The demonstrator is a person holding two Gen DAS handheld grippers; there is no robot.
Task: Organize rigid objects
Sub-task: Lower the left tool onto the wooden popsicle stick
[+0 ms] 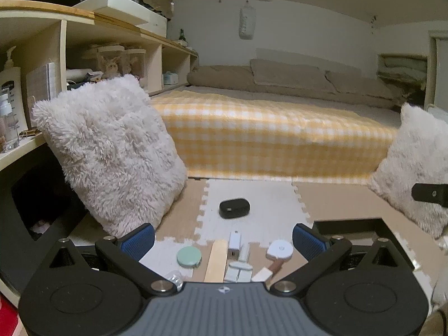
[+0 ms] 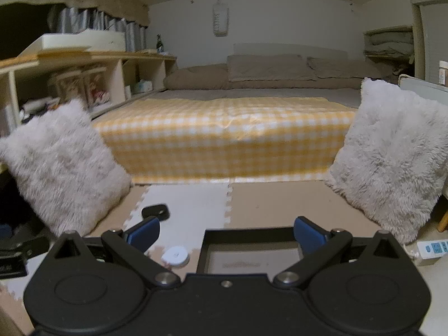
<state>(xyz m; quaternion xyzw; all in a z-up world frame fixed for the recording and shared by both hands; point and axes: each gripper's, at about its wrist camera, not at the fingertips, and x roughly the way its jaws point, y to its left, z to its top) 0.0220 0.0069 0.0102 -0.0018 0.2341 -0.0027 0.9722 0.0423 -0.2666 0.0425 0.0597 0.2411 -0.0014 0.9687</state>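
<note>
Both grippers' jaws apparently wide apart

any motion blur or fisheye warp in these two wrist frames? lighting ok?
Left wrist: dim warm light, mild blur on the yellow checked blanket, strong barrel warp bending the shelf unit, dark vignette corners; black case fairly sharp. Right wrist: similar dim light, more smear on the shelf and left fluffy pillow; black tray readable. No harsh glare in either.
</note>
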